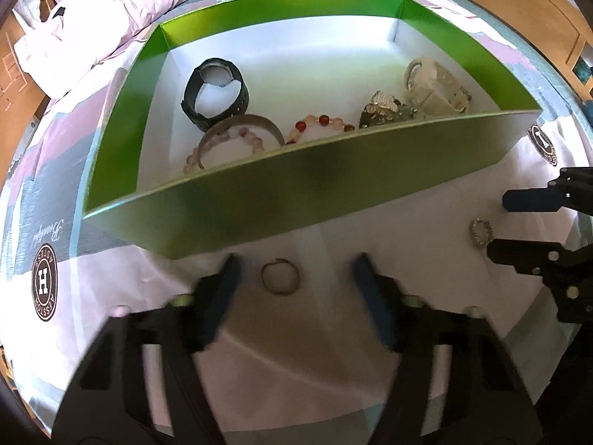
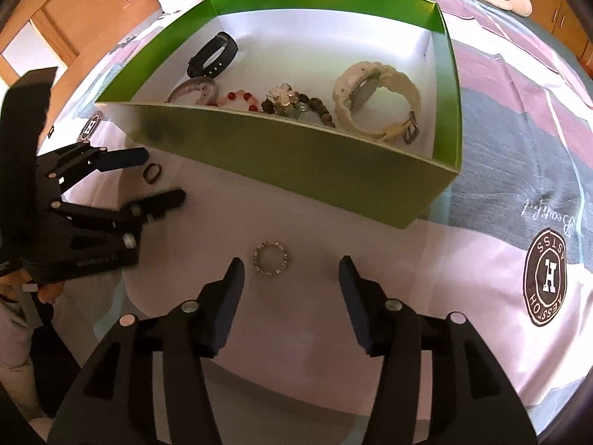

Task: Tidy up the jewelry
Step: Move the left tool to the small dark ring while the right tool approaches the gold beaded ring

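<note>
A green box (image 1: 259, 200) (image 2: 296, 163) with a white inside lies on the bedspread. It holds a black watch (image 1: 215, 92) (image 2: 213, 53), a cream watch (image 1: 433, 85) (image 2: 374, 96), a grey bangle (image 1: 241, 129), and bead bracelets (image 1: 322, 122) (image 2: 296, 105). A thin plain ring (image 1: 280, 277) (image 2: 152, 173) lies on the cloth between the fingers of my open left gripper (image 1: 294, 274) (image 2: 163, 178). A sparkly stone ring (image 2: 271, 258) (image 1: 481, 233) lies between the fingers of my open right gripper (image 2: 292, 270) (image 1: 496, 222). Both grippers are empty.
The bedspread (image 1: 55, 200) (image 2: 519, 155) is pink, grey and white with round logo prints. A crumpled pink duvet (image 1: 111, 11) lies behind the box. Wooden furniture (image 1: 537, 18) stands beyond the bed. A hand (image 2: 44, 289) holds the left gripper.
</note>
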`<state>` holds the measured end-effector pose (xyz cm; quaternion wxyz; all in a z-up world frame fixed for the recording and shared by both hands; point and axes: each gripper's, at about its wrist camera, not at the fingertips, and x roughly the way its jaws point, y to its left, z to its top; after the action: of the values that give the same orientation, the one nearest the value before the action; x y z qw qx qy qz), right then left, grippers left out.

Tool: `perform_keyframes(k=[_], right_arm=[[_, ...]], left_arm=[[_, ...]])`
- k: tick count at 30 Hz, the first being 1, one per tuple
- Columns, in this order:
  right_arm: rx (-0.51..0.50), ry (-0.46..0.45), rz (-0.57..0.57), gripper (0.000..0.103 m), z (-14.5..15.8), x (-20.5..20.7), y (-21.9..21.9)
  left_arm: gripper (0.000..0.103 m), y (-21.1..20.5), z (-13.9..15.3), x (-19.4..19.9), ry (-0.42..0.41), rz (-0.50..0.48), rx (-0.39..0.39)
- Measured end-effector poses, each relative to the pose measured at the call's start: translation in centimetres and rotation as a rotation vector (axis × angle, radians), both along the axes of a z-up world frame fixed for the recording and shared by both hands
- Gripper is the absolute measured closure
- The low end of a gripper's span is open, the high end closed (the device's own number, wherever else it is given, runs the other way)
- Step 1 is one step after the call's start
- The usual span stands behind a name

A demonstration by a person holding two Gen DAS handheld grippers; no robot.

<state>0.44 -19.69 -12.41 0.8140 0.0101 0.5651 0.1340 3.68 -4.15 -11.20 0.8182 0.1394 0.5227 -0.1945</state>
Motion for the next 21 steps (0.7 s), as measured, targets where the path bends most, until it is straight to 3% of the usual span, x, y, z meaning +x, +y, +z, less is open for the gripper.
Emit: perform_keyframes(k=[2, 5, 8, 10, 13, 18, 21], right_arm=[[0.003, 0.002, -0.002, 0.050, -0.2, 0.1, 0.0], [0.002, 0.000, -0.006, 0.050, -0.3, 0.2, -0.2], [0.004, 0.000, -0.003, 0.049, -0.3, 0.3, -0.1], [0.001, 0.000, 0.002, 0.047, -0.3, 0.3, 0.0], [-0.004, 0.000, 0.007, 0.047, -0.4, 0.4, 0.1], [-0.004, 0.000, 0.008, 0.045, -0.4, 0.4, 0.0], [-0.015, -0.002, 0.018, 0.043, -0.4, 0.3, 0.1]], left_arm=[[0.070, 0.0, 0.2, -0.2, 0.000, -0.008, -0.006], [0.084, 0.1, 0.5, -0.7, 0.016, -0.029, -0.030], [0.084, 0.2, 0.8, -1.4, 0.059, -0.070, -0.093], [0.083, 0.0, 1.1, -2.1, 0.080, -0.116, -0.131], [0.058, -0.1, 1.7, -2.7, 0.050, -0.128, -0.127], [0.049, 0.8, 1.7, -2.2, 0.046, -0.081, -0.122], [0.049, 0.3, 1.3, -2.3, 0.060, -0.110, -0.106]])
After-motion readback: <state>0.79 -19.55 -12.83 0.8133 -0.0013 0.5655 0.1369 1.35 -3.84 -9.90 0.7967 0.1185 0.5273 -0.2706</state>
